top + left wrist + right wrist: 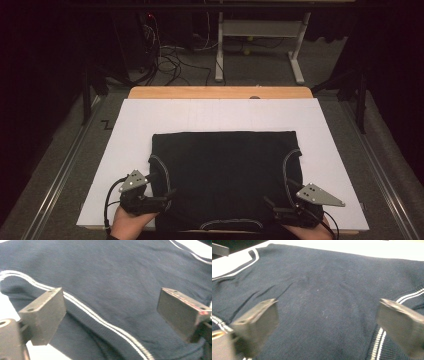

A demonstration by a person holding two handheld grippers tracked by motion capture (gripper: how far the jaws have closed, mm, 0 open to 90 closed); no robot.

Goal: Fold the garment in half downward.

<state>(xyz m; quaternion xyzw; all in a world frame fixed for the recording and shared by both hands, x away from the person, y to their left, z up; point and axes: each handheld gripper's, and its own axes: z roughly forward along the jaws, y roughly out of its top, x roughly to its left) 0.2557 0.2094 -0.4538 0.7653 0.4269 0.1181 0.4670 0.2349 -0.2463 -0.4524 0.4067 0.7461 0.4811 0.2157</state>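
A dark sleeveless knit top (225, 170) with white-striped trim lies flat on a white board (220, 112), its neckline toward the near edge. My left gripper (169, 196) rests at the garment's left armhole and stands open. In the left gripper view its jaws (111, 293) are spread wide over the fabric (112, 267) and the striped armhole edge (100, 320), with no cloth pinched. My right gripper (271, 209) sits at the near right corner, also open. Its jaws (328, 302) straddle flat fabric (332, 272) beside the right armhole trim (378, 342).
The white board covers a wooden table whose far edge (220, 92) shows beyond it. Metal rails (65, 165) run along both sides of the table. On the floor behind are a white desk frame (260, 30) and loose cables (170, 60).
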